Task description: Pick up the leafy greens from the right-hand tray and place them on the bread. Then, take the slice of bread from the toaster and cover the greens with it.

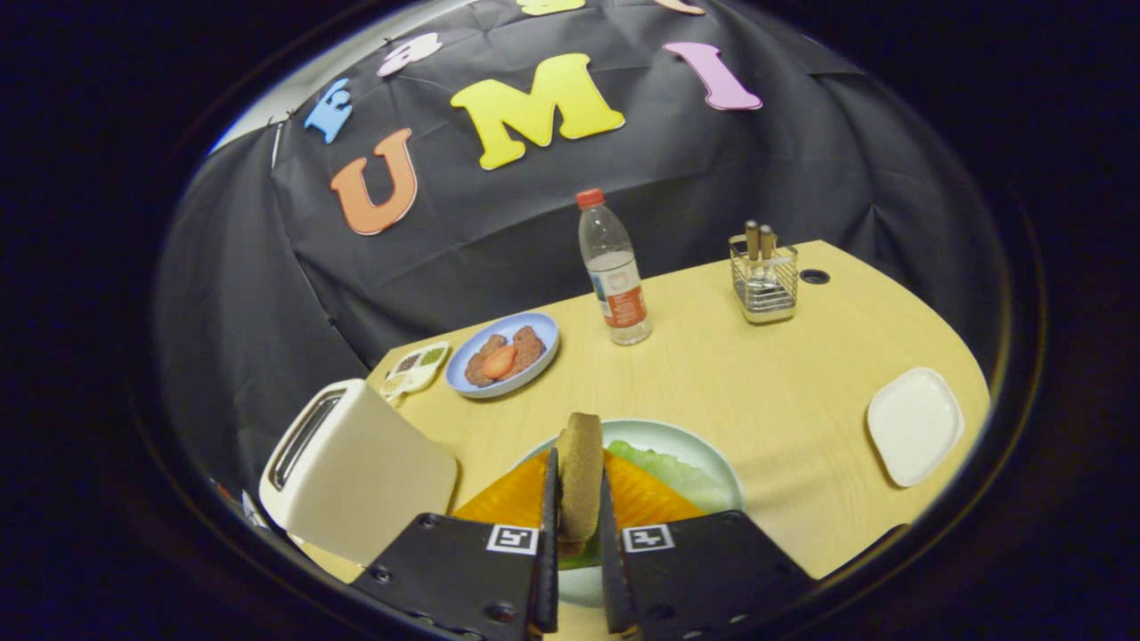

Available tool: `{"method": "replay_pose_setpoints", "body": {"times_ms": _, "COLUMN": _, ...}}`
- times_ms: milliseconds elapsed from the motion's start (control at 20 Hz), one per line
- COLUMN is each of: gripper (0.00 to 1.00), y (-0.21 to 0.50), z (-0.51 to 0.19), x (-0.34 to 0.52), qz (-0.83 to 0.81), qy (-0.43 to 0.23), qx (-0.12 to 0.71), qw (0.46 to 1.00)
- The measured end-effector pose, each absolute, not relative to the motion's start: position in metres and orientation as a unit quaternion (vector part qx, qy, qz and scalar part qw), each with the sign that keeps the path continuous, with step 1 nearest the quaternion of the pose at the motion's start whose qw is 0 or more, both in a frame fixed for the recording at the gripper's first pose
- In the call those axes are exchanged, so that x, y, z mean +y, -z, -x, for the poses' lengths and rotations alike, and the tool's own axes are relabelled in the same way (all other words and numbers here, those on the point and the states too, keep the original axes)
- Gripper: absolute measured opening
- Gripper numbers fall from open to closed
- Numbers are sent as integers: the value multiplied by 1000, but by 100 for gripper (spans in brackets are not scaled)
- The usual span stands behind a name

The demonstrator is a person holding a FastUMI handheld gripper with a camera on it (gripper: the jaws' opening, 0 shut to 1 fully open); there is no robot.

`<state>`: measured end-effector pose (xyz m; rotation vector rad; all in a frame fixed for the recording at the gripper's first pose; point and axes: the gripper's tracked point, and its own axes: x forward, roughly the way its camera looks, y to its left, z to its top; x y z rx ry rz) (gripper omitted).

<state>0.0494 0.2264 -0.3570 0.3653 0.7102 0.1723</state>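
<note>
Held on edge above the plate (704, 450): slice of bread (581, 481), long axis running straight ahead along the fingers.

Below and just ahead, leafy greens (672, 470) already lying over orange sheets on that plate; off to the left and near, toaster (356, 467), slots seemingly vacant. Gripper (579, 543) clamped on the slice, both fingers pressing its flat faces. Needed next, by judgement: tipping the slice flat onto the greens.

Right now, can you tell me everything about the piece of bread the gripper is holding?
The slice of bread is brown, with a darker crust around its rounded top. It stands upright on its edge, pinched between the two fingers of the gripper, which press its flat sides. It hangs over the pale green plate, above the orange slices and leafy greens. Its bottom is hidden.
</note>
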Motion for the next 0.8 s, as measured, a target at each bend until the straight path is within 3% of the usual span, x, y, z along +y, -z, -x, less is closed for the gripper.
{"method": "replay_pose_setpoints", "body": {"times_ms": 150, "gripper": 28, "y": 373, "z": -49, "x": 208, "qz": -172, "qy": -83, "qx": 358, "qw": 914}}
{"method": "replay_pose_setpoints", "body": {"times_ms": 500, "gripper": 63, "y": 390, "z": -55, "x": 169, "qz": -140, "qy": -88, "qx": 369, "qw": 915}}
{"method": "replay_pose_setpoints", "body": {"times_ms": 800, "gripper": 91, "y": 302, "z": -60, "x": 70, "qz": -113, "qy": -59, "qx": 299, "qw": 946}}
